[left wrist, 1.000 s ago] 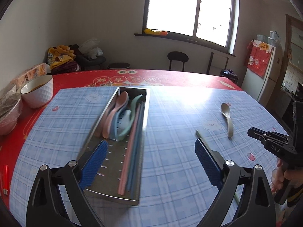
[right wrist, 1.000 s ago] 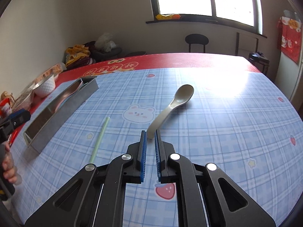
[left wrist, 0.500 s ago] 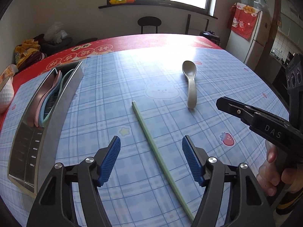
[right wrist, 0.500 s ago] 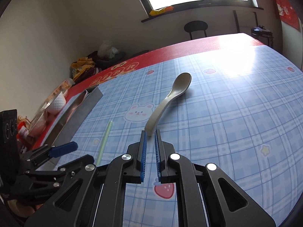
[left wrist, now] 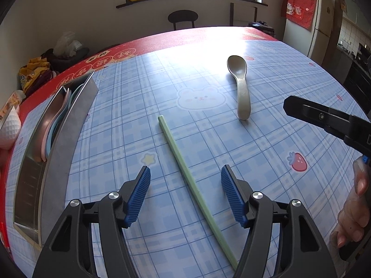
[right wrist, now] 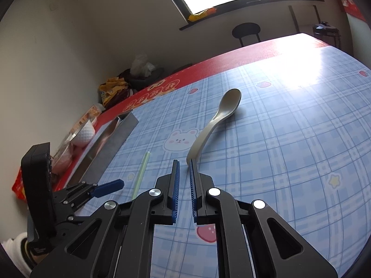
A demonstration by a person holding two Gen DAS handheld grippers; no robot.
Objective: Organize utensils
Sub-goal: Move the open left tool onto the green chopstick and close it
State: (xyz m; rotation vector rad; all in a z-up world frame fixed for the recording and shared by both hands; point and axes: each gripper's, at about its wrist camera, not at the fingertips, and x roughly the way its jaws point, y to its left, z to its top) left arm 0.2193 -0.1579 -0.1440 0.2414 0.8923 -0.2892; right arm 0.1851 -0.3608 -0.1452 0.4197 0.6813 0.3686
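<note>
A pale green chopstick lies on the blue checked tablecloth; it also shows in the right wrist view. My left gripper is open, its blue pads on either side of the chopstick and just above it. A grey spoon lies beyond, also in the right wrist view. My right gripper is shut and empty, its tips just short of the spoon's handle end. A steel utensil tray with pink, blue and green spoons sits at the left.
A white bowl stands at the table's left edge beside the tray, with food packets behind it. A black chair stands beyond the far edge. A fridge is at the far right.
My left gripper has swung right from over the tray to the green chopstick and come closer to it. My right gripper has tilted, still shut near the spoon handle.
</note>
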